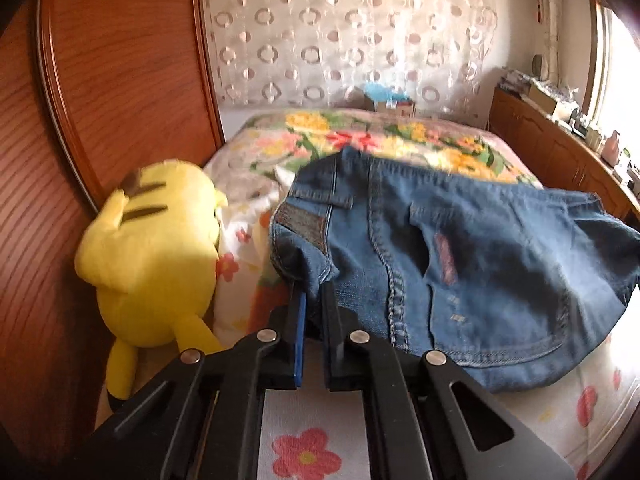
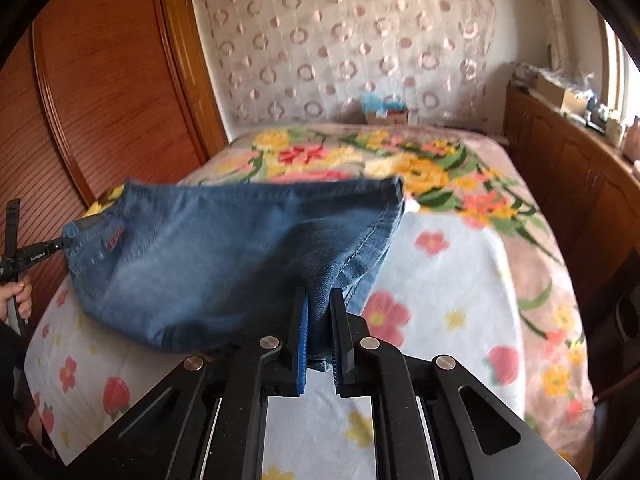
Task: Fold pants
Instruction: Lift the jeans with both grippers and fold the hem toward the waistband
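Note:
Blue denim pants (image 1: 460, 272) lie bunched on the flowered bed, back pocket and centre seam facing up. My left gripper (image 1: 314, 292) is shut on the waistband corner beside the leather patch, the cloth pinched between its black fingers. In the right wrist view the same pants (image 2: 208, 256) hang lifted off the sheet, stretched between both grippers. My right gripper (image 2: 320, 300) is shut on a fold of denim near the hem edge. At the far left of that view the left gripper (image 2: 60, 245) holds the waistband, with a hand (image 2: 18, 298) on its grip.
A yellow plush toy (image 1: 156, 256) leans against the wooden wardrobe (image 1: 100, 100) on the left of the bed. The bed carries a white flowered sheet (image 2: 440, 280) and a floral blanket (image 2: 360, 156) further back. A wooden cabinet (image 2: 568, 168) with clutter runs along the right wall.

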Action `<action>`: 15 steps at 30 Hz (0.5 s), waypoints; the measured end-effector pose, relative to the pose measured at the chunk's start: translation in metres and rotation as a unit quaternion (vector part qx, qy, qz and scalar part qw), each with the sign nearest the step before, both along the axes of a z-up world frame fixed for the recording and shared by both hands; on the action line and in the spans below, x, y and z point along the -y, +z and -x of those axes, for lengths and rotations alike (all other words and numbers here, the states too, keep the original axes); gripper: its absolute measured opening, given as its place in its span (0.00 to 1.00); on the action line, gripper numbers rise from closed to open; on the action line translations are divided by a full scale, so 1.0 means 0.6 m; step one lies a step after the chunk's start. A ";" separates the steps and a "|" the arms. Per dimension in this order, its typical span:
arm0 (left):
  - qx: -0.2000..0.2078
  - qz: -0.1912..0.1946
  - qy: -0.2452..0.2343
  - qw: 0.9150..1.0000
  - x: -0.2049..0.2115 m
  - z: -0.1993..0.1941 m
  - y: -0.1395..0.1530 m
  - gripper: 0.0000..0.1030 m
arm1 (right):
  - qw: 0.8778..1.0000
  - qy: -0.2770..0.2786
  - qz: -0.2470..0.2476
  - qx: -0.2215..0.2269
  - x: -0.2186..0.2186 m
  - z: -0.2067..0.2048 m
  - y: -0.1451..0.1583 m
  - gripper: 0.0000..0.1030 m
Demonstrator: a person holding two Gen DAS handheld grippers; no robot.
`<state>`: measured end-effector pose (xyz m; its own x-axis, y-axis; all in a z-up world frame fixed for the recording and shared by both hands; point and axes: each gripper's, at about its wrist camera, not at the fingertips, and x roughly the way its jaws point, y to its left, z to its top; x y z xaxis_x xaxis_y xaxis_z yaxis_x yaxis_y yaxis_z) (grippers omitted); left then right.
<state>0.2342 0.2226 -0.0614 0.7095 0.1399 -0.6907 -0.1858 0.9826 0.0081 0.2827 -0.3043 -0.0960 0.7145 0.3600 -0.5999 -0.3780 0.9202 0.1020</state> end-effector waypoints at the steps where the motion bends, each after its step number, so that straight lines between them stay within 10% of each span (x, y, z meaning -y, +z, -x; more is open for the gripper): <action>1: 0.007 -0.004 -0.002 1.000 0.004 0.001 0.011 0.07 | 1.000 0.000 0.001 0.004 0.004 0.003 0.005 0.09; 15: 0.089 -0.021 -0.029 0.995 0.066 0.064 0.122 0.06 | 0.996 -0.029 0.009 0.082 0.037 0.111 0.053 0.08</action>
<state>0.1960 0.1831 0.0119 0.8279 0.1210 -0.5477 -0.1313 0.9911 0.0205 0.2163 -0.3266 -0.0644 0.8225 0.3057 -0.4796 -0.3348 0.9419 0.0263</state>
